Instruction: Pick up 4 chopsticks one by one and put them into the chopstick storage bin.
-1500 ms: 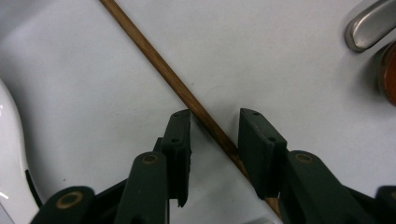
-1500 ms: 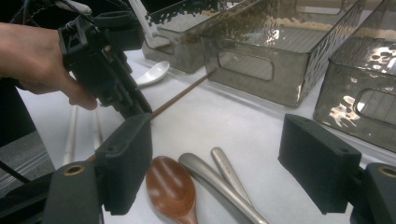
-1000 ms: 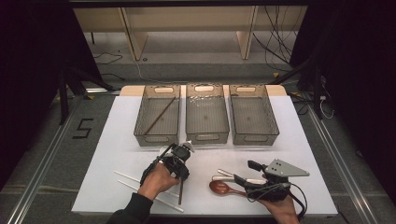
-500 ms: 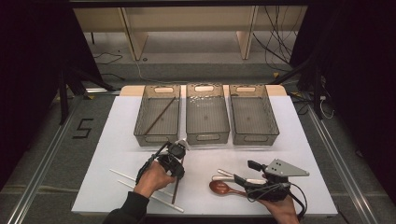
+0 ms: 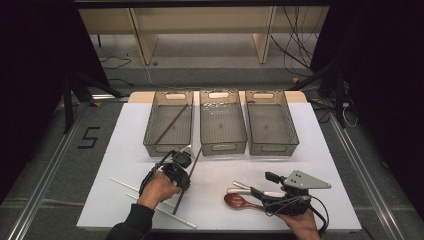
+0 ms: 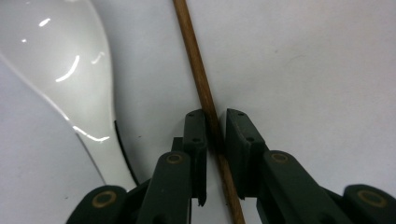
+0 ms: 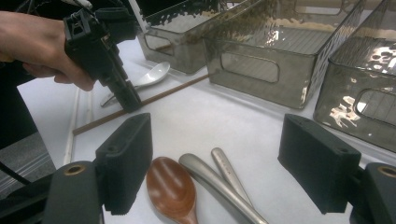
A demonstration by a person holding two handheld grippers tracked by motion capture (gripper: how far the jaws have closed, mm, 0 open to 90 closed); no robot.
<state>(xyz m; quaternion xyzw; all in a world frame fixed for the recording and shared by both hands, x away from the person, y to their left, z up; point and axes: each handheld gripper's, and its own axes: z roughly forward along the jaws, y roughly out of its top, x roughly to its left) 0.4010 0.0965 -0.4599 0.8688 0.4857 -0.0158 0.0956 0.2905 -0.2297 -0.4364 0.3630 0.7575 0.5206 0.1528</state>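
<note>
Three grey bins (image 5: 222, 122) stand side by side across the upper middle of the high view, walling off the table's (image 5: 320, 150) far edge. Bare white table runs right of centre, below the bins. At lower left, two white sticks (image 5: 150, 200) and a brown chopstick (image 5: 187, 180) cross the way. A white spoon (image 6: 70, 79) lies just beside it, perhaps touching. Spoons (image 5: 245, 197) crowd the lower middle.

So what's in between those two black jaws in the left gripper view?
A thin brown wooden chopstick lies between the left gripper jaws, which have just been closing on it.
</note>
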